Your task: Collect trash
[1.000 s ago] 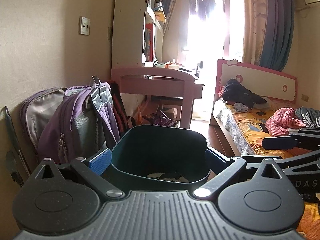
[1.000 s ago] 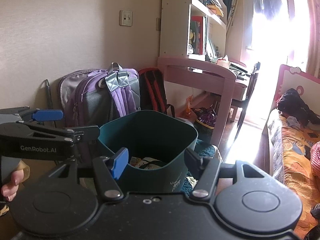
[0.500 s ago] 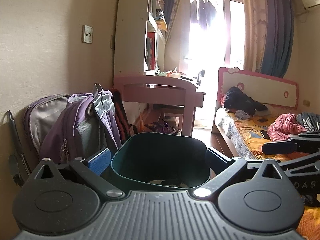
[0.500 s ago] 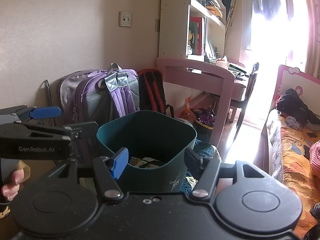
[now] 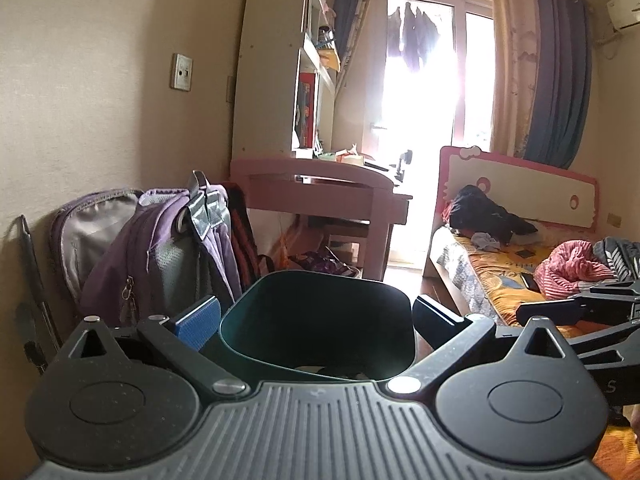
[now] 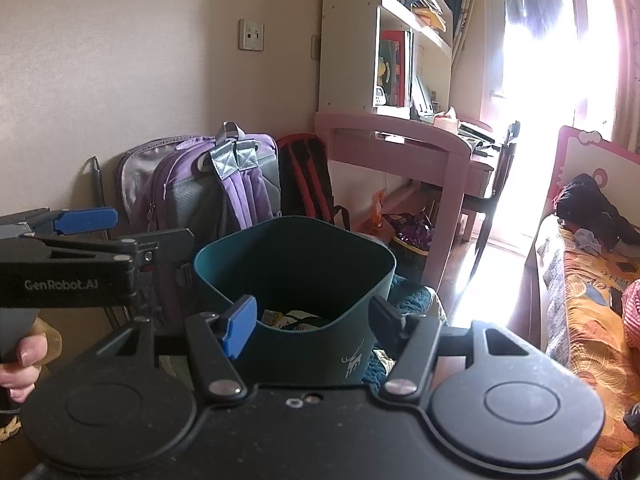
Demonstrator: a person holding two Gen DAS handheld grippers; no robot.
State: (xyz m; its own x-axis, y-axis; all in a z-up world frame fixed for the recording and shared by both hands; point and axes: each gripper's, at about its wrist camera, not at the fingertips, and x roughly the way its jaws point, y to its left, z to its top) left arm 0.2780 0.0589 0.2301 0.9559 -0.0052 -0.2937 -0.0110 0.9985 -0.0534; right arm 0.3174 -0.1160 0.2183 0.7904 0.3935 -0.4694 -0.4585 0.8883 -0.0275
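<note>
Bin (image 6: 292, 276) stands on the floor beside the purple backpack (image 6: 208, 188), straight ahead of both grippers. Right gripper (image 6: 308, 320) straddles its near wall, jaws apart; left gripper (image 5: 316, 316) brackets it too, open.

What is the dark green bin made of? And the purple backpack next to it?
The dark green, square-mouthed trash bin looks like smooth moulded plastic: thin even walls, rounded corners, a faint sheen along the rim, a printed white mark on its side. The purple backpack looks like woven fabric, probably nylon or polyester: soft folds, stitched seams, a grey mesh panel, shiny grey strap ends.
</note>
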